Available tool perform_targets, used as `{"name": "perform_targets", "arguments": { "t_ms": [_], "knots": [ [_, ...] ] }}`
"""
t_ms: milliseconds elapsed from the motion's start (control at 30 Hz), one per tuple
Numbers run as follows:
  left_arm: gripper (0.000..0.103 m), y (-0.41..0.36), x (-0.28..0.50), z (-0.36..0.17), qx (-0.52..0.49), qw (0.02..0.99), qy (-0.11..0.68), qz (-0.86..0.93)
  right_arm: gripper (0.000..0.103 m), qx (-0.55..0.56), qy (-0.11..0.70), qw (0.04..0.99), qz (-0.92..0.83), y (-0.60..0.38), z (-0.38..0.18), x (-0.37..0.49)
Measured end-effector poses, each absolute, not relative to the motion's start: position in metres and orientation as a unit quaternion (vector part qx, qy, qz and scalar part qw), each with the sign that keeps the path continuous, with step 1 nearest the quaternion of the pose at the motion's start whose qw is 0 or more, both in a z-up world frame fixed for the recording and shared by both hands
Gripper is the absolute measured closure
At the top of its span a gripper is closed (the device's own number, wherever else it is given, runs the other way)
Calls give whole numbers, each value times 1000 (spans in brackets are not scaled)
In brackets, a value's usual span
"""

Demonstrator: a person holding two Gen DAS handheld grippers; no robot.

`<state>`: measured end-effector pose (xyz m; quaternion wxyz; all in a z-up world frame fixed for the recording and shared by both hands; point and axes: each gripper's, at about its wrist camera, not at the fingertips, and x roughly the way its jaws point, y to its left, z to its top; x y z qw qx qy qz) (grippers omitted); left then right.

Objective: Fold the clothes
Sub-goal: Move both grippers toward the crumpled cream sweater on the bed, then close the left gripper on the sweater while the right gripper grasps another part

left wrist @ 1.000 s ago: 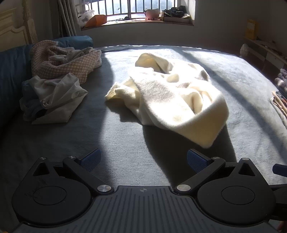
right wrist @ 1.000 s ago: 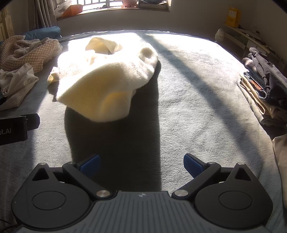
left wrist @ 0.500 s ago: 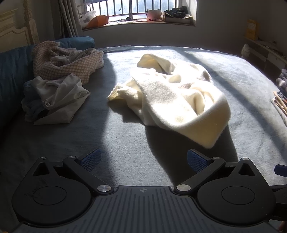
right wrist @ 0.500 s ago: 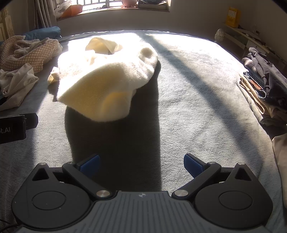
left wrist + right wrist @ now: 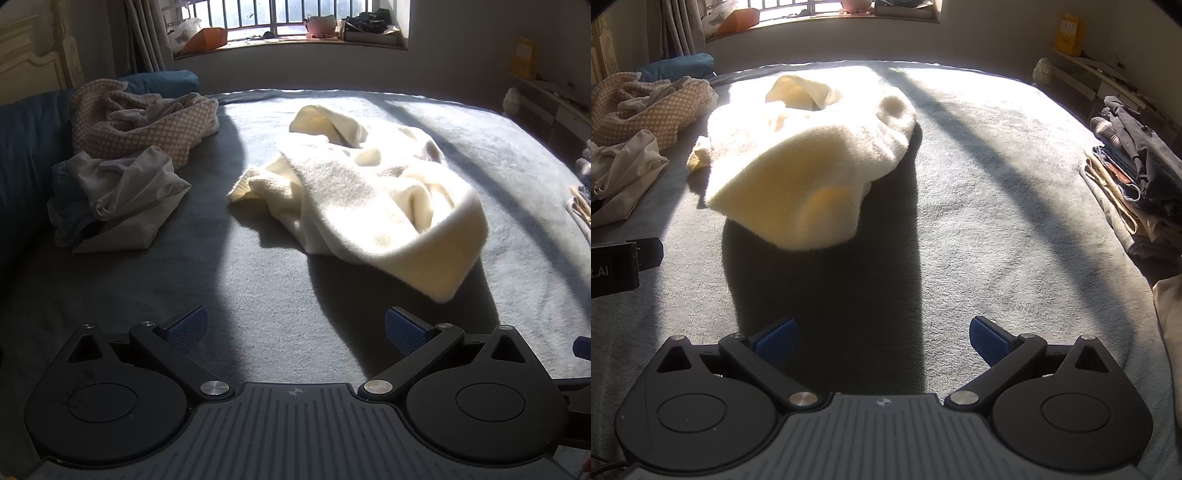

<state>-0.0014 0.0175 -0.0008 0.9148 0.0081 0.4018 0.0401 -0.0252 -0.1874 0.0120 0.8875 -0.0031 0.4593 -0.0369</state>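
Jaws spread wide on both the left gripper (image 5: 294,328) and right gripper (image 5: 882,334), holding nothing, hovering short of the cream sweater (image 5: 373,192) heaped mid-bed (image 5: 280,295). Risk pinching 2 layers, dragging the bundle, or snagging the gray garment (image 5: 122,199) nearby

A home bedroom: grey-blanketed bed (image 5: 280,280), carved headboard (image 5: 33,55), barred window (image 5: 288,16), strewn clothes (image 5: 140,122).
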Motion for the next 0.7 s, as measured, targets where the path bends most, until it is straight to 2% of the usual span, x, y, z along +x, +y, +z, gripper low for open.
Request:
{"name": "perform_targets", "arguments": {
  "t_ms": [433,700],
  "knots": [
    [0,50,19,-15,-57,925,370,61,1,51,443,895,-7,-211,8,-4],
    [0,71,38,-27,-120,932,338,53,1,85,343,936,2,-248,29,24]
  ]
}}
